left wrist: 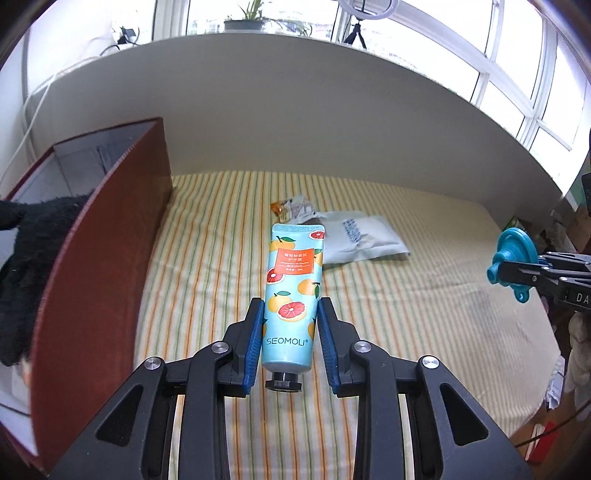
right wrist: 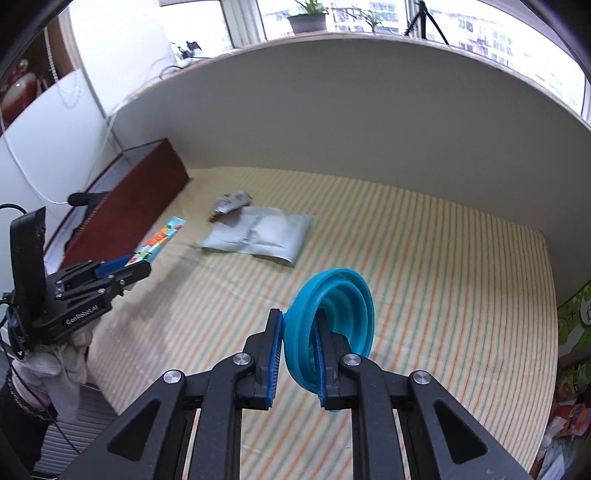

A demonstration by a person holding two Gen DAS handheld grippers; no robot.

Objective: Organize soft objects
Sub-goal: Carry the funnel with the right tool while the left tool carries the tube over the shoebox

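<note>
Showing only leftward, a black glove [left wrist: 26, 266] apparently overhangs the box [left wrist: 99, 236].

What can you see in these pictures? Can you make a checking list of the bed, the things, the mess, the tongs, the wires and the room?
Surface: striped bed cover, lightly wrinkled.
Job's things: hand cream tube held above the cover; blue funnel held up; red box open at the left edge, black fuzzy glove hanging over its wall.
Clutter: grey pouch and small snack wrapper lying on the cover, touching.
Tongs: left tongs shut on the tube near its cap; right tongs shut on the funnel's rim.
Cables: white cable running down the left wall.
Surroundings: windows, potted plant on the sill, tripod.
</note>
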